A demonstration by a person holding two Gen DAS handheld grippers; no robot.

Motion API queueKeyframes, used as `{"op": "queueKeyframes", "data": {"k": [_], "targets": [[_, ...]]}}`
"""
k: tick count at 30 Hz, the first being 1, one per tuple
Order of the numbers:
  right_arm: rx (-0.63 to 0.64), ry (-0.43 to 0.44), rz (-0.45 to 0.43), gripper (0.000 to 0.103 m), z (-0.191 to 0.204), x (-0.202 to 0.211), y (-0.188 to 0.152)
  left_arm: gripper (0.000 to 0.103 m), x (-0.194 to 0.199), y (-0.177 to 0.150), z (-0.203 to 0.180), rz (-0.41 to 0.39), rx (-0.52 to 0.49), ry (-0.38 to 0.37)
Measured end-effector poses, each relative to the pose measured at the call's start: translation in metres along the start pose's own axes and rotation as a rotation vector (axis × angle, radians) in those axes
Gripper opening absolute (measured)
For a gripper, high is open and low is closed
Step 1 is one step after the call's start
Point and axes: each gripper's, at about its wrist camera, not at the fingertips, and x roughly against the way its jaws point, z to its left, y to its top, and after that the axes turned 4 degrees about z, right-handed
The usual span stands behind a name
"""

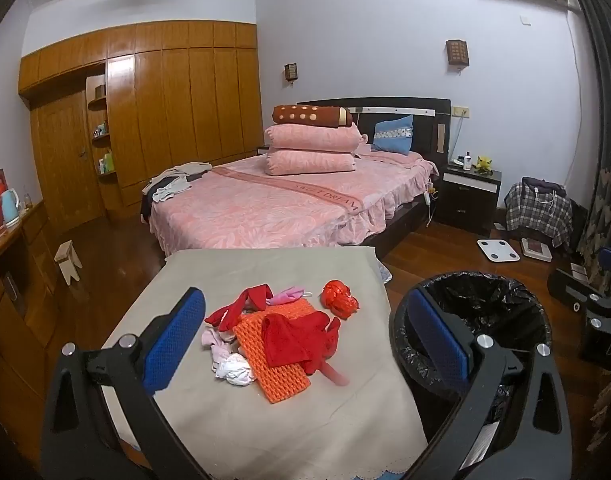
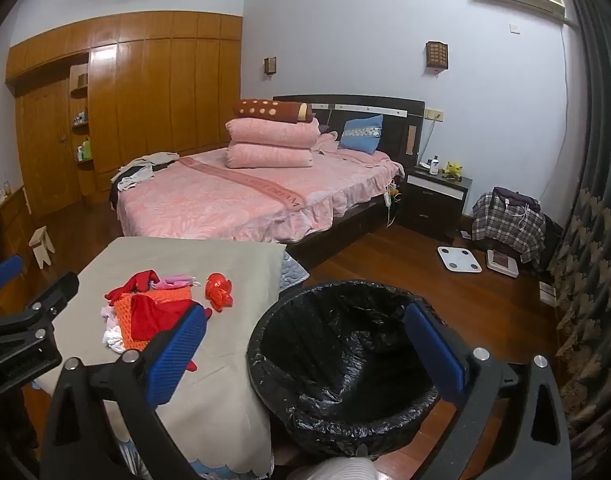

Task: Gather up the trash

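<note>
Blue-padded jaws of the left gripper (image 1: 305,344) stood spread and empty, the trash pile (image 1: 281,336) on the tabletop (image 1: 265,420) dead ahead between them; the right gripper (image 2: 305,356), likewise spread, faced the bin (image 2: 345,360) instead

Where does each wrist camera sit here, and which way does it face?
Left wrist: on the left gripper, angled down over the cloth-covered table at the trash pile; its own open blue fingers show.
Right wrist: on the right gripper, over the black-lined bin; open fingers show, left gripper at frame left.
Shared: table, pile, bin, bed beyond.
</note>
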Motion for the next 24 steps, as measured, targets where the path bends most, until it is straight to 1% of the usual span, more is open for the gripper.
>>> {"op": "queueKeyframes", "data": {"k": [24], "targets": [[0.004, -0.003, -0.004, 0.097, 0.0028, 0.0002, 0.0003, 0.098, 0.0003, 0.0005, 0.0013, 0.003, 0.003, -0.005]]}}
